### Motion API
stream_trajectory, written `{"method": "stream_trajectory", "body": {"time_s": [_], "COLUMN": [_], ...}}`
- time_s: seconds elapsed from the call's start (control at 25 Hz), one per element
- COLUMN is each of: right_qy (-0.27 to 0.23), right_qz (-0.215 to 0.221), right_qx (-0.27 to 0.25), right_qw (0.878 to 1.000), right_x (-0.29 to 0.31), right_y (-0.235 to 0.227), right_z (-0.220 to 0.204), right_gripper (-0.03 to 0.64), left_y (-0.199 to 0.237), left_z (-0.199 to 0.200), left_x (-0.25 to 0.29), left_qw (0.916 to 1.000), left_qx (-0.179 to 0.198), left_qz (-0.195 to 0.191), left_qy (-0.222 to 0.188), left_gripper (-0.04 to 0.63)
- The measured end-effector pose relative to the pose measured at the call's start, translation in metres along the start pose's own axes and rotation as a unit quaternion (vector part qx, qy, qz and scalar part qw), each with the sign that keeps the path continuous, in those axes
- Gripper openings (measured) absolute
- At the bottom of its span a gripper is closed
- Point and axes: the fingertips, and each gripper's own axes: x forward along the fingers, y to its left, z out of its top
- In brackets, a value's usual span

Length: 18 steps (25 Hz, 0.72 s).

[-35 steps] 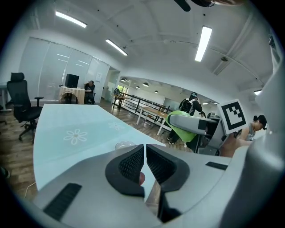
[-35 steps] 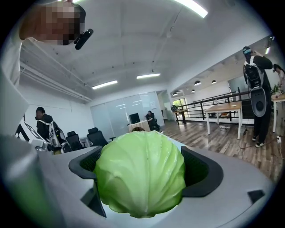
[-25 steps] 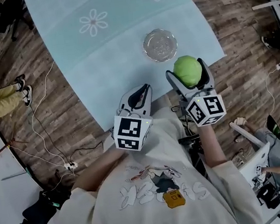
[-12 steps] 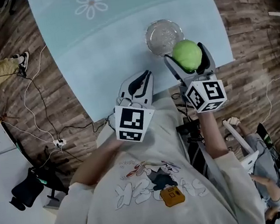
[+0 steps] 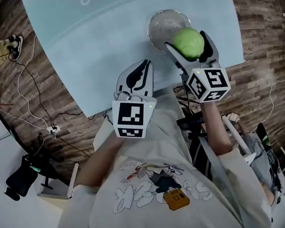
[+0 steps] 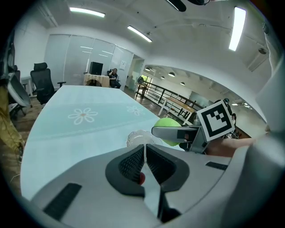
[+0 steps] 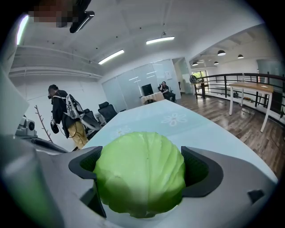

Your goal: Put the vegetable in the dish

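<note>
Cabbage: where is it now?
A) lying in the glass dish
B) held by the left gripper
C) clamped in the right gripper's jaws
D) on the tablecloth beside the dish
C: in the right gripper view the cabbage fills the gap between the jaws of the right gripper. The left gripper has its jaws together on nothing, and the glass dish holds nothing.
</note>
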Motion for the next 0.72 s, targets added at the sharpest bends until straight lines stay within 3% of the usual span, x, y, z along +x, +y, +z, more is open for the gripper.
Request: {"method": "stream_trajectory", "body": {"time_s": [0.28, 0.72], "right_qy": [0.035, 0.089], "right_qz": [0.01, 0.012], "right_qx": [-0.056, -0.085], "right_qw": [0.998, 0.992], "right_x": [0.021, 0.048], "right_y": [0.014, 0.019], "right_z": [-0.015, -0.03], "right_gripper": [0.538, 0.538], "left_y": [0.014, 0.024], "left_z": [-0.012, -0.016], "left_x": [0.001, -0.018], "left_qw": [0.9997, 0.9976], "left_qx": [-0.015, -0.042], "left_qz": [0.021, 0.055], "left_qy": [0.0, -0.004], "left_gripper": [0.02, 0.02]}}
